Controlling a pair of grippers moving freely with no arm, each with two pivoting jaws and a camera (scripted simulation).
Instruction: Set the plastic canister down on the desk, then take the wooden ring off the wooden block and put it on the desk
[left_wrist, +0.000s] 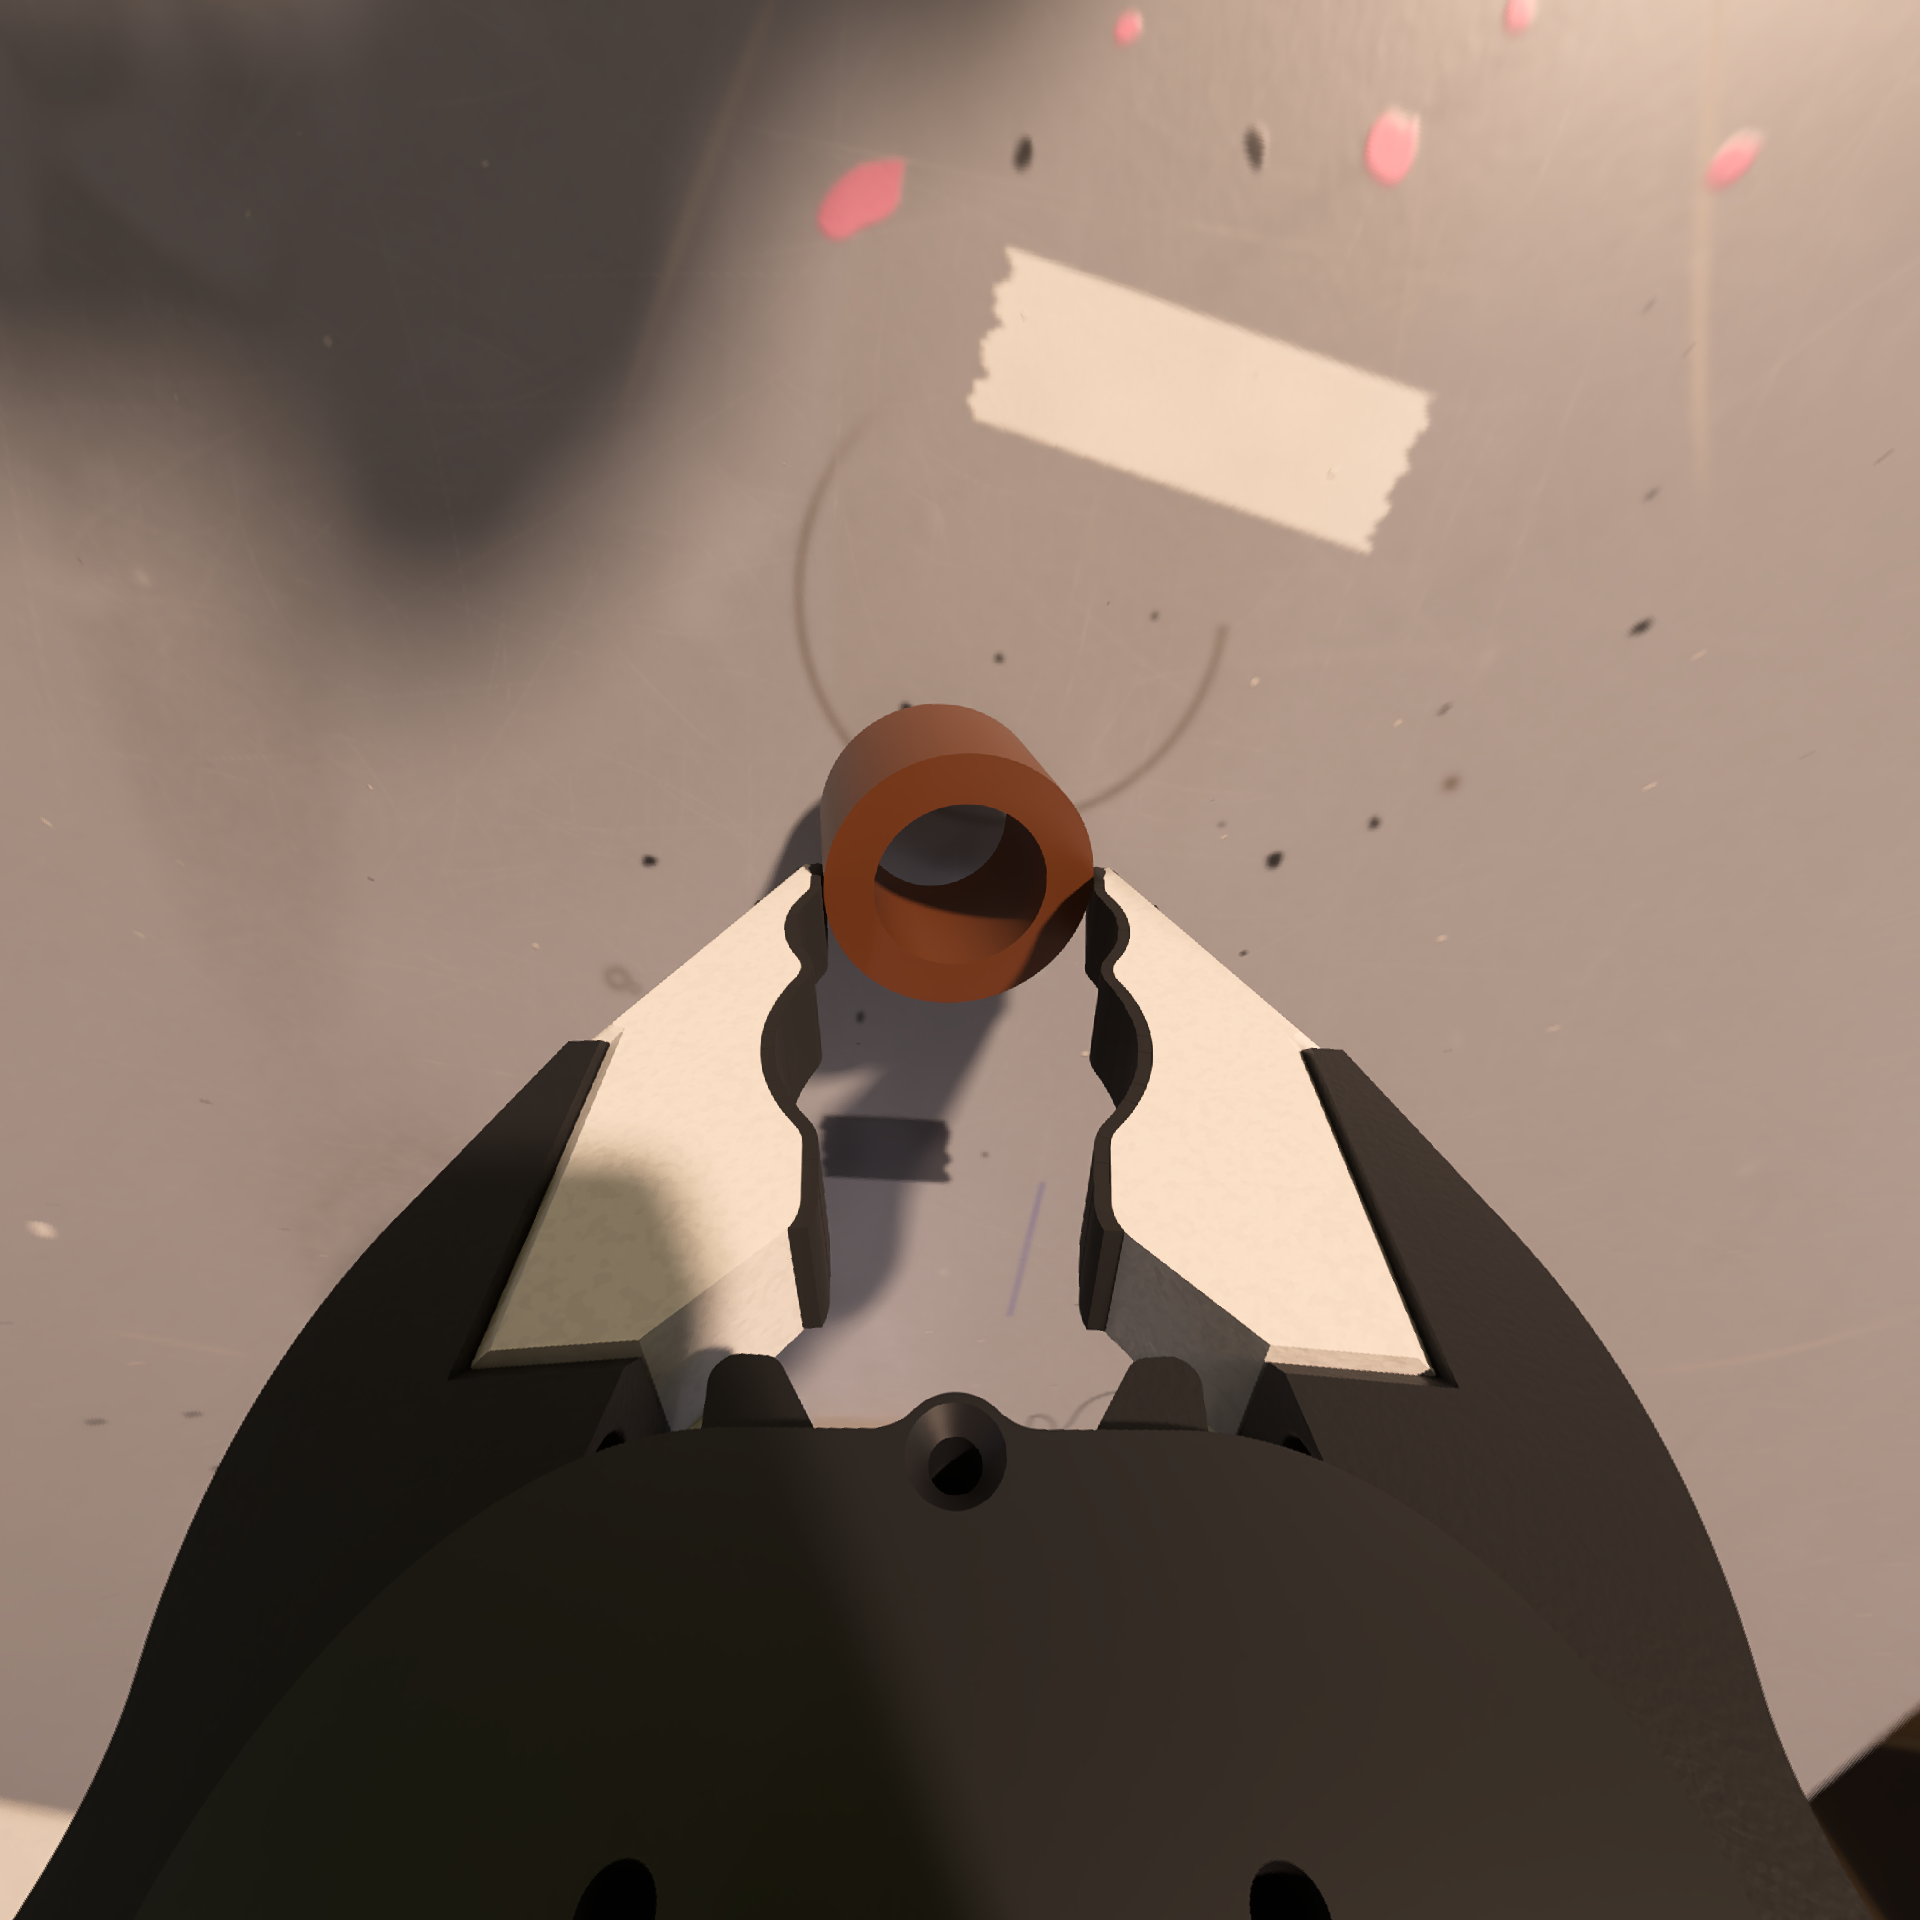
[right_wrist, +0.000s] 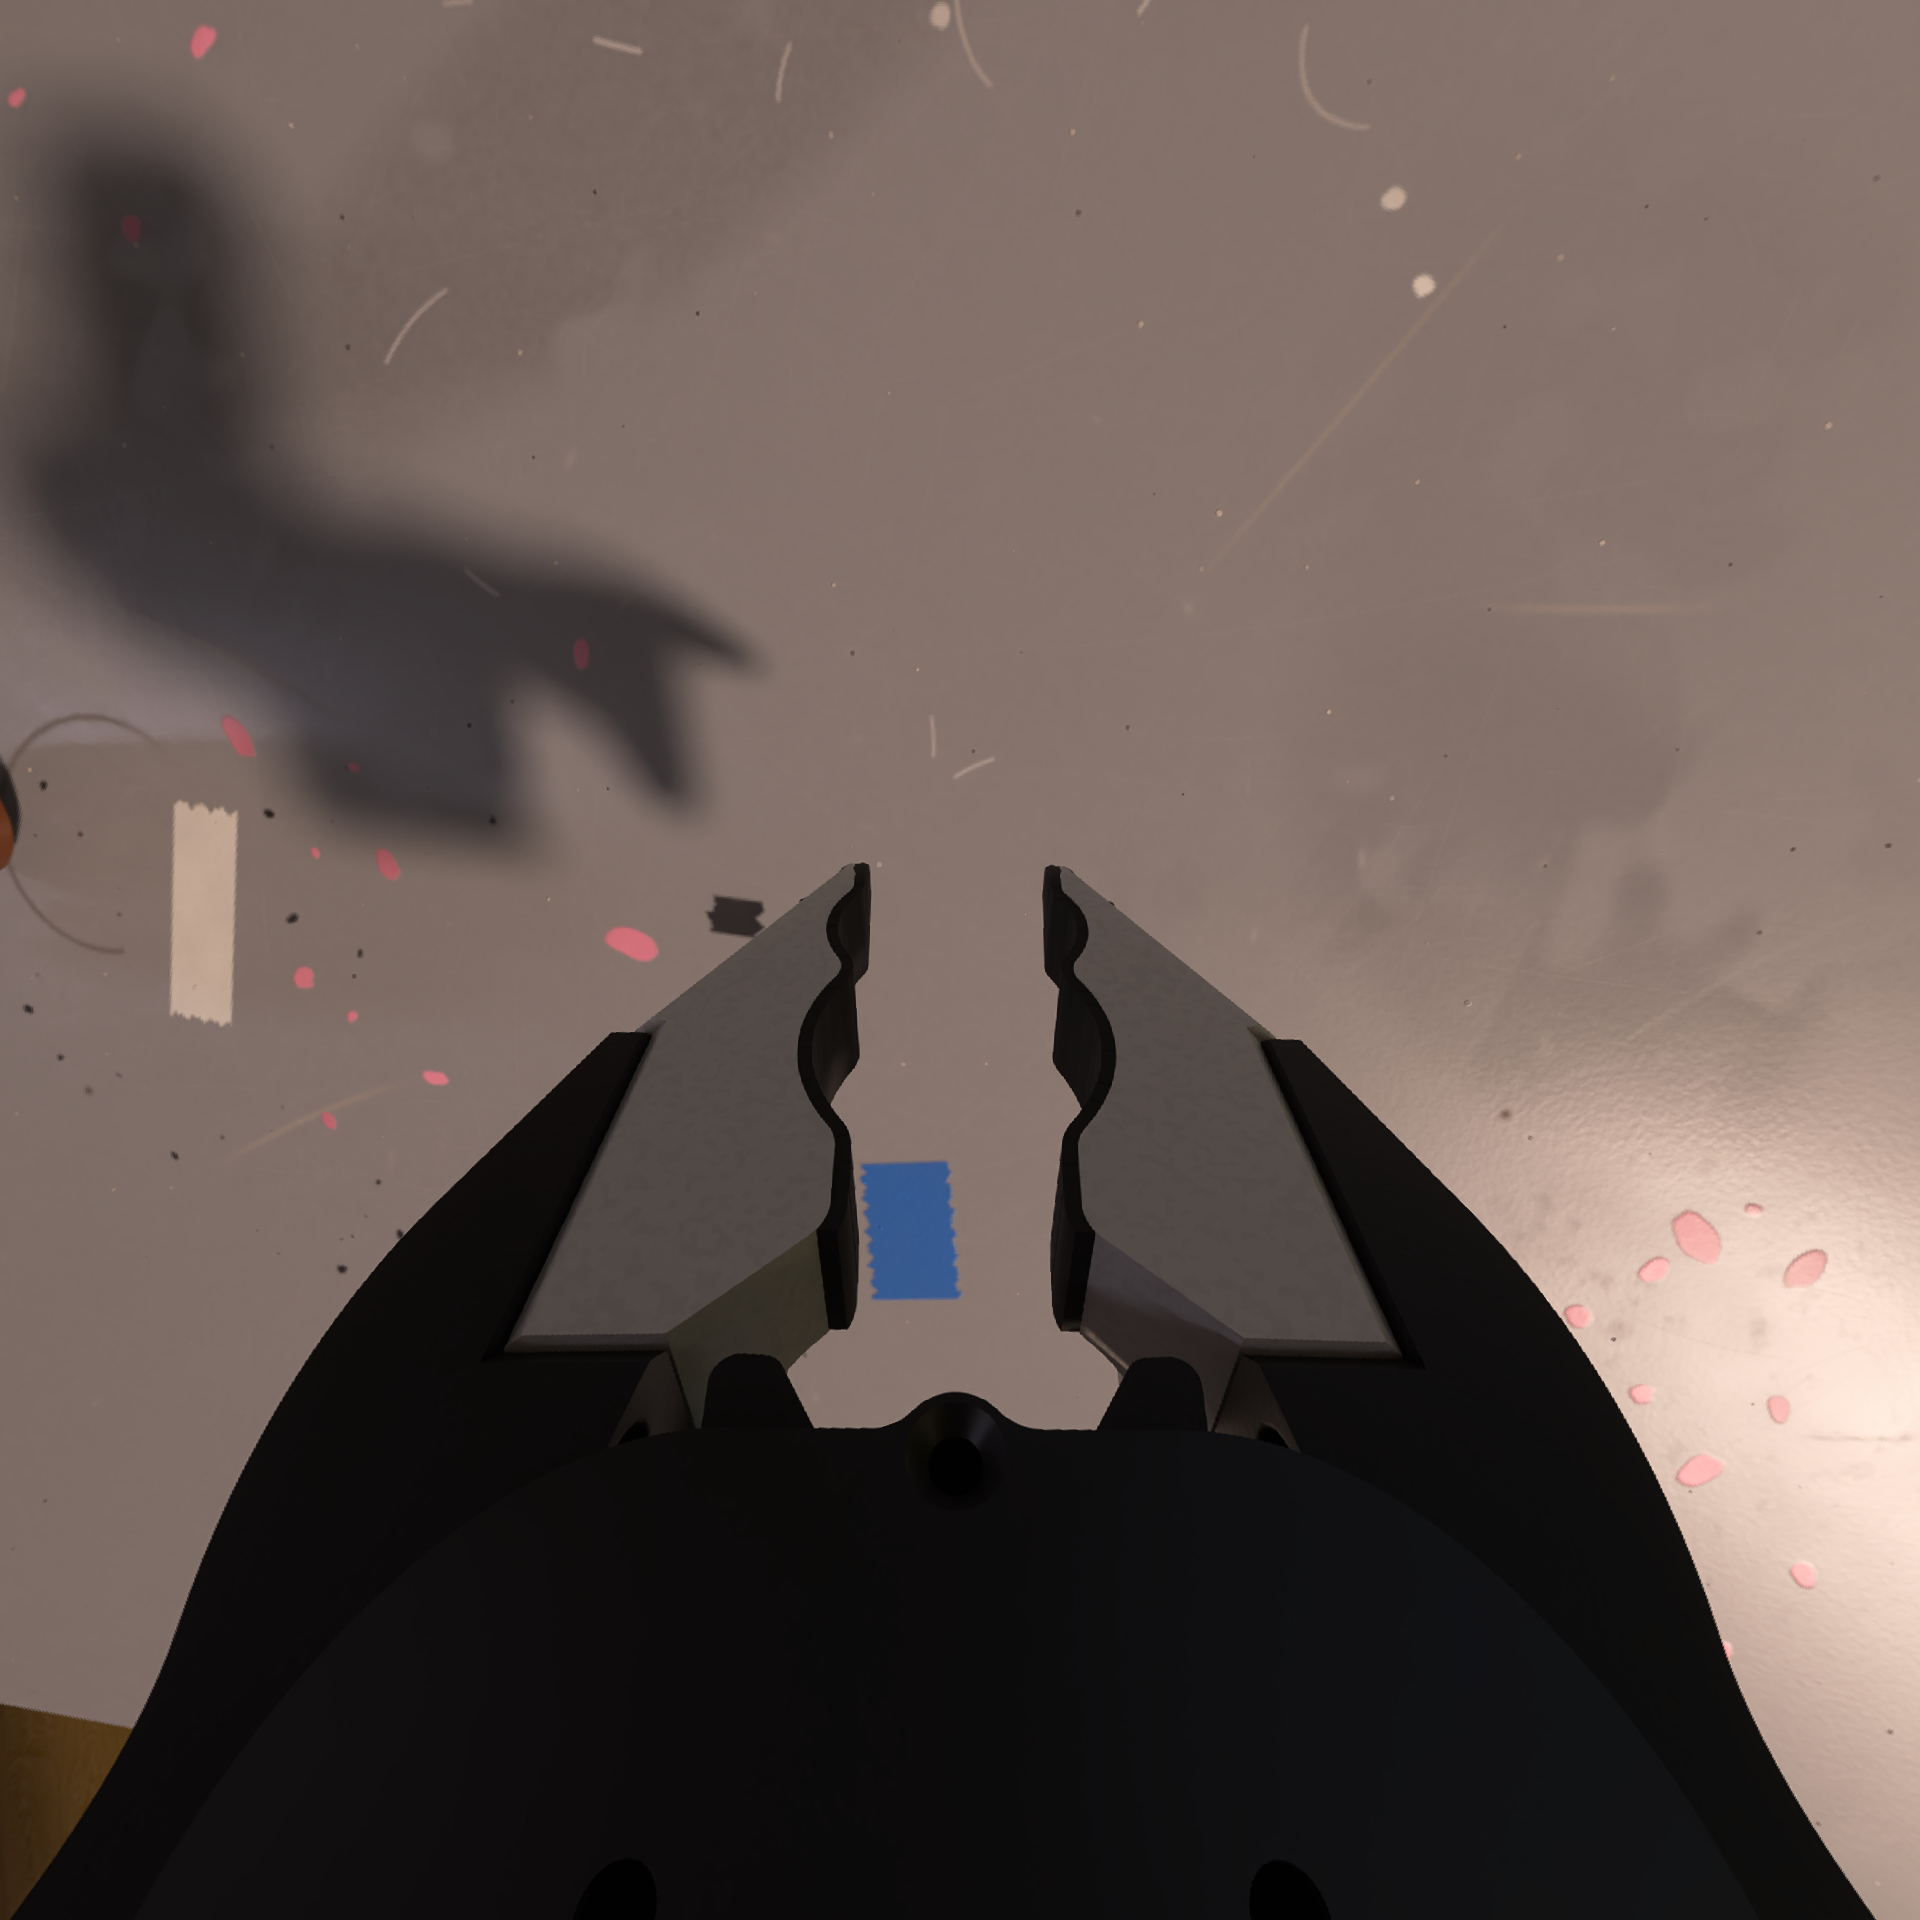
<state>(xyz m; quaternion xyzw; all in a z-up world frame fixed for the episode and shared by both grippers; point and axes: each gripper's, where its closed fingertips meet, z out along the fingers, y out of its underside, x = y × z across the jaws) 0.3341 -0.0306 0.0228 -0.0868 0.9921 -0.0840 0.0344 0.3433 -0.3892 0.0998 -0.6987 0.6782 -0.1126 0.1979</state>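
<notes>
The wooden ring (left_wrist: 940, 743) is a short reddish-brown tube. In the left wrist view it sits between my left gripper's (left_wrist: 956, 883) fingertips, hole facing the camera. Both tips touch its sides and hold it a little above the grey desk (left_wrist: 416, 935), where its shadow falls. My right gripper (right_wrist: 956, 883) is open and empty above the desk (right_wrist: 1351, 623). A brown sliver at the left edge of the right wrist view (right_wrist: 4, 821) may be the ring. The canister and the wooden block are not in view.
Cream tape (left_wrist: 1195, 395), pink paint spots (left_wrist: 860, 197) and a thin drawn circle (left_wrist: 821, 644) mark the desk. Blue tape (right_wrist: 909, 1231) lies between my right fingers. A tan surface (right_wrist: 42, 1787) shows at the lower left, a dark brown corner (left_wrist: 1881, 1808) at the lower right.
</notes>
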